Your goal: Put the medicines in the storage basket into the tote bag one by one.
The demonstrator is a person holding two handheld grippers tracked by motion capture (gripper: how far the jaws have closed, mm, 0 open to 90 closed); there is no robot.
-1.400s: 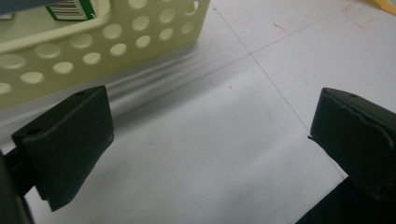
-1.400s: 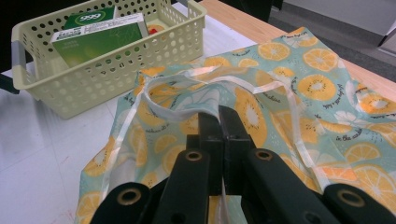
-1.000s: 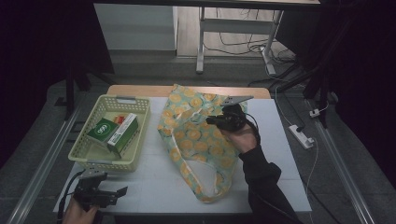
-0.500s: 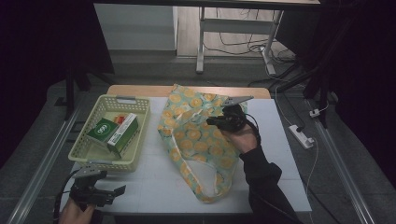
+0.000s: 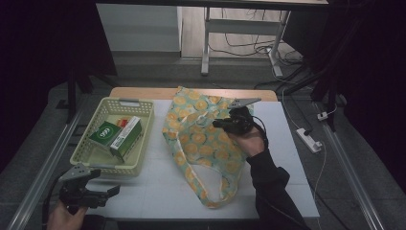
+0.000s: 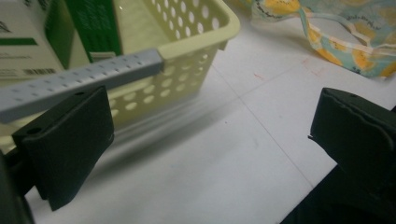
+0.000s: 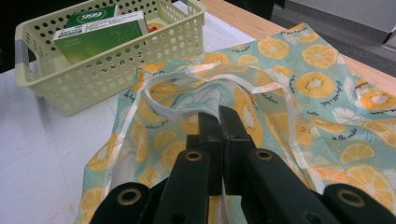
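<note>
A cloth bag (image 5: 201, 143) printed with orange slices lies in the middle of the white table (image 5: 158, 187). My right gripper (image 5: 219, 123) rests on its upper part, jaws pointing left. In the right gripper view the gripper (image 7: 219, 116) is shut on the bag's white-trimmed rim (image 7: 187, 77), which stands up as a loop. A pale yellow basket (image 5: 143, 139) at the left holds green and white boxes (image 5: 125, 136). My left gripper (image 5: 107, 193) hovers near the table's front left corner, open and empty. In its own view the gripper (image 6: 210, 135) faces the basket's near wall (image 6: 201, 42).
The basket has grey handles (image 6: 93, 77) at its ends. The bag's long strap (image 5: 210, 201) trails toward the table's front edge. A wooden strip (image 5: 143, 92) borders the far side. A power strip (image 5: 309, 140) lies on the floor at the right.
My left gripper has lifted a little and drifted slightly left near the front corner. The right gripper and the bag have stayed put.
</note>
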